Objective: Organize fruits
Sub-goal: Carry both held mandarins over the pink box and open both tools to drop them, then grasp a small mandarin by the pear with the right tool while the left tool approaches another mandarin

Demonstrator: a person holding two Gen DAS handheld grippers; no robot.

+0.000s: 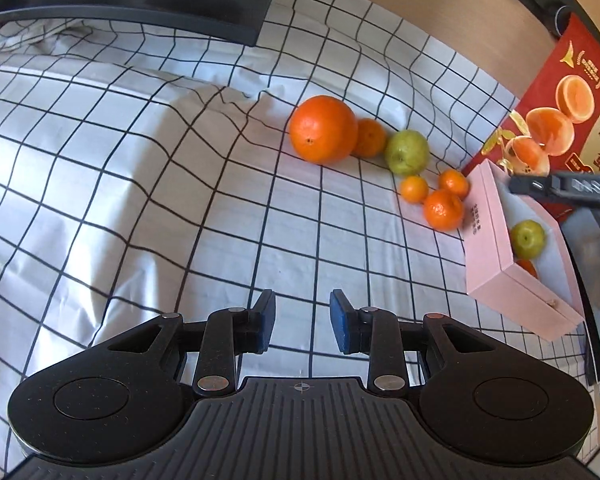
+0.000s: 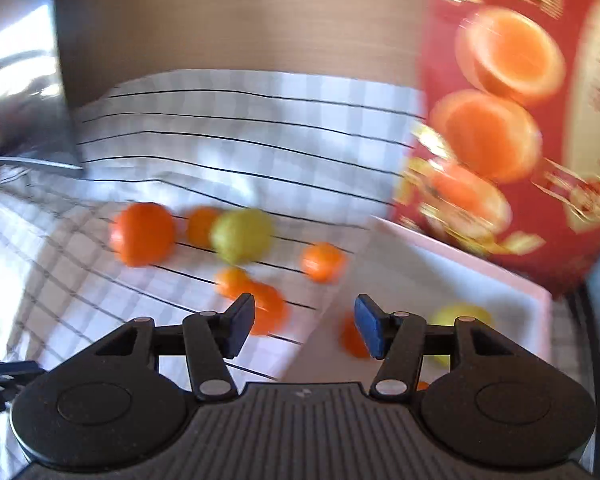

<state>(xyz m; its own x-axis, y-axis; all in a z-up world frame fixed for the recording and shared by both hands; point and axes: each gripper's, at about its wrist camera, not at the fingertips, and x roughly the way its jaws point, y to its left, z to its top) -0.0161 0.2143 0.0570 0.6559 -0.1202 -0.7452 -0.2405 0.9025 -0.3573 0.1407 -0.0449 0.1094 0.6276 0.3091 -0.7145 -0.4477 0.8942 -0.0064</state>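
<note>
Mostly the fruit is still loose on the checked cloth (image 1: 220,208).

Six pieces huddle left of the pink box (image 1: 496,240): a big orange (image 1: 323,129), a green fruit (image 1: 406,153), small mandarins (image 1: 443,209). Inside the box sit another green fruit (image 1: 527,239) and an orange one. Left gripper (image 1: 302,322) and right gripper (image 2: 305,330) both gape, empty. A careless nudge could set the touching fruit rolling.

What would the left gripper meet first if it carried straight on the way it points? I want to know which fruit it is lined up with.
Probably bare checked cloth; the left gripper is open, and the large orange lies further along that line.
</note>
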